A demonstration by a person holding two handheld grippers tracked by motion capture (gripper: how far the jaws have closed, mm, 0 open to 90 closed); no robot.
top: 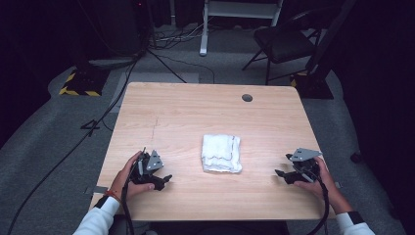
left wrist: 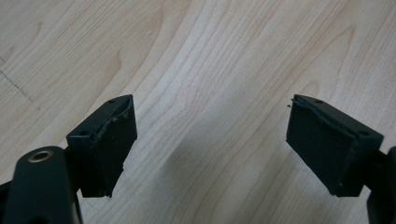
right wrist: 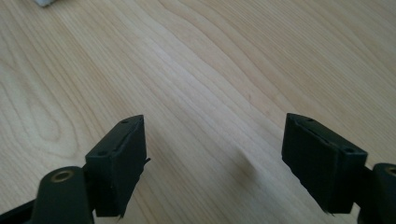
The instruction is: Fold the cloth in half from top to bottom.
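1. While the high view looks down on the surface (top: 210, 105), a white folded cloth (top: 221, 153) lies a little toward the near edge from the middle, slightly nearer the right edge than the left. It looks folded into a neat rectangle, with layered edges showing along its near side. The left gripper (top: 165, 178) sits near the near left corner and the right gripper (top: 280, 173) near the near right corner, each held in a hand and each well apart from the cloth. Neither touches it. Judging from this, either the folding is finished and the hands are clear of it, or work on the cloth is not yet begun; the pictures do not settle which. If more is left, it would be reaching in from both sides.

2. From the left gripper view, the two black fingers (left wrist: 105, 149) stand wide apart, with bare wood grain between them and nothing held. A faint pencil-like line crosses the wood at the far left.

3. From the right gripper view, the fingers (right wrist: 119, 165) are likewise spread wide over bare wood and hold nothing. A small white corner of the cloth (right wrist: 46, 2) shows at the top left edge, well clear of the fingers.

4. No brand, label or readable writing appears on the cloth, the grippers or the surface in any view.
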